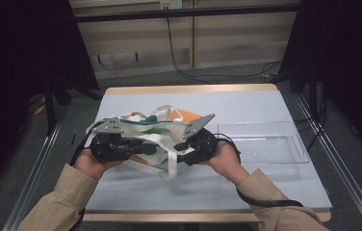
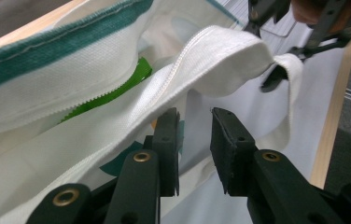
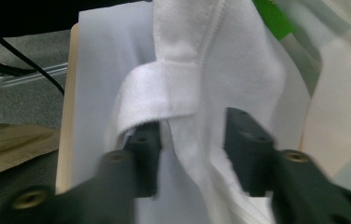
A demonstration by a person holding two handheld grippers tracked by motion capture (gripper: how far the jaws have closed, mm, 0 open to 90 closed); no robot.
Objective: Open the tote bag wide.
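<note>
Tote bag point(image 1: 157, 130) crumpled mid-surface, between our two hand-held grippers, long axis left-right. Left hand-held gripper point(image 2: 194, 140): jaws narrow, bag cloth in the gap; whether pads press it, we cannot tell. Right hand-held gripper point(image 3: 192, 154): jaws partly apart, white strap point(image 3: 164, 95) between, grip unclear. Clear tray point(image 1: 265, 142) just right of bag. Surface point(image 1: 246, 103) bare beyond bag; near edge close to our hands.

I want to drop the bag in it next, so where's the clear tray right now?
In the high view the clear tray sits on the table's right side, just right of the right gripper and the bag.
</note>
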